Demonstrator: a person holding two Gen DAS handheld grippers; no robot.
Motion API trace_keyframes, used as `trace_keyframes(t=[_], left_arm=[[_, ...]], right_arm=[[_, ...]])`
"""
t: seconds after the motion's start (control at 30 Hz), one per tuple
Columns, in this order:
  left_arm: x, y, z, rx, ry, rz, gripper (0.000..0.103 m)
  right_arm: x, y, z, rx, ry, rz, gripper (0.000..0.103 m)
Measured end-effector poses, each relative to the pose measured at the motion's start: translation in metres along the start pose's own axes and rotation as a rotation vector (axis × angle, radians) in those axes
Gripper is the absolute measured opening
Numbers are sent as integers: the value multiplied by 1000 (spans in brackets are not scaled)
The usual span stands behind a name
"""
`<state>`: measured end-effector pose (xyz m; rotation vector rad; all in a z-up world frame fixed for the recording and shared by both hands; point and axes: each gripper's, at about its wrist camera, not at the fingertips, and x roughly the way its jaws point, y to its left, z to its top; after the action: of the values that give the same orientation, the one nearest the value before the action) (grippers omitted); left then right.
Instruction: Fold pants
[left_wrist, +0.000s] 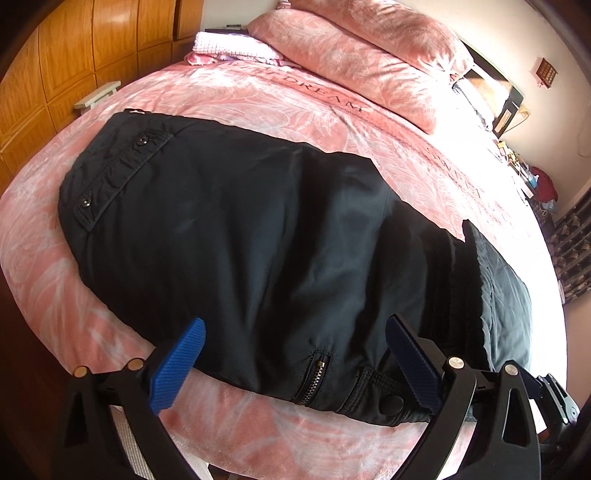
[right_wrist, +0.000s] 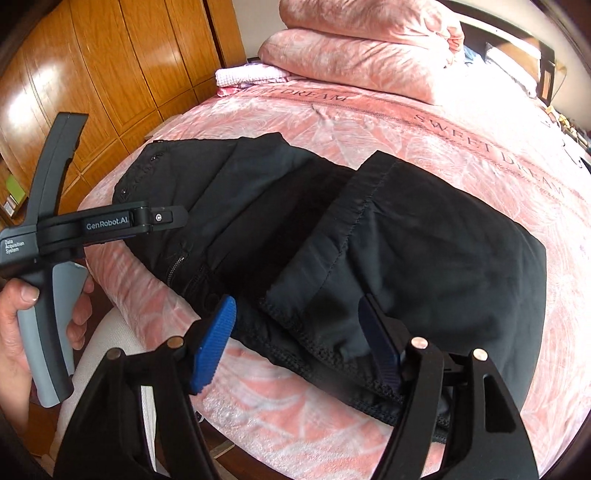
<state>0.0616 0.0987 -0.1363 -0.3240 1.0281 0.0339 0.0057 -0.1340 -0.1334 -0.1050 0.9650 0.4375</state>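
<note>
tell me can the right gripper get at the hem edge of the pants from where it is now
Probably yes: the right gripper is open, with the stitched hem of the black pants lying between its fingers, and nothing covers that edge on the pink bedspread.

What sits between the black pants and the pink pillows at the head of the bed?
Only bare pink bedspread, printed with lettering, lies between the pants and the pillows; a folded pink cloth sits off to one side. Both wrist views show it.
</note>
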Motion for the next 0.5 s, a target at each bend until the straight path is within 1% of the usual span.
trace_keyframes(t=[0.03, 0.07, 0.1, 0.13, 0.17, 0.23, 0.27, 0.4, 0.5], left_arm=[[0, 0, 0, 3, 3, 4, 99], [1, 0, 0, 9, 6, 10, 99], [1, -1, 0, 16, 8, 19, 99], [1, -1, 0, 25, 9, 25, 99], [1, -1, 0, 34, 10, 30, 99], [1, -1, 0, 47, 10, 38, 99], [1, 0, 0, 48, 11, 38, 99], [1, 7, 2, 32, 11, 39, 99], [2, 13, 2, 11, 12, 42, 99]], right_arm=[[6, 1, 0, -7, 12, -12, 62], [12, 1, -1, -10, 25, -36, 52], [18, 0, -2, -8, 38, -60, 47], [23, -3, -1, 5, 51, -56, 34], [26, -7, -1, 28, 65, -41, 14], [26, -14, 0, 70, 66, -6, 8], [22, -15, 1, 76, 48, 13, 7], [-4, -9, 11, 86, -27, 117, 7], [-2, 2, 16, 62, -29, 143, 7]])
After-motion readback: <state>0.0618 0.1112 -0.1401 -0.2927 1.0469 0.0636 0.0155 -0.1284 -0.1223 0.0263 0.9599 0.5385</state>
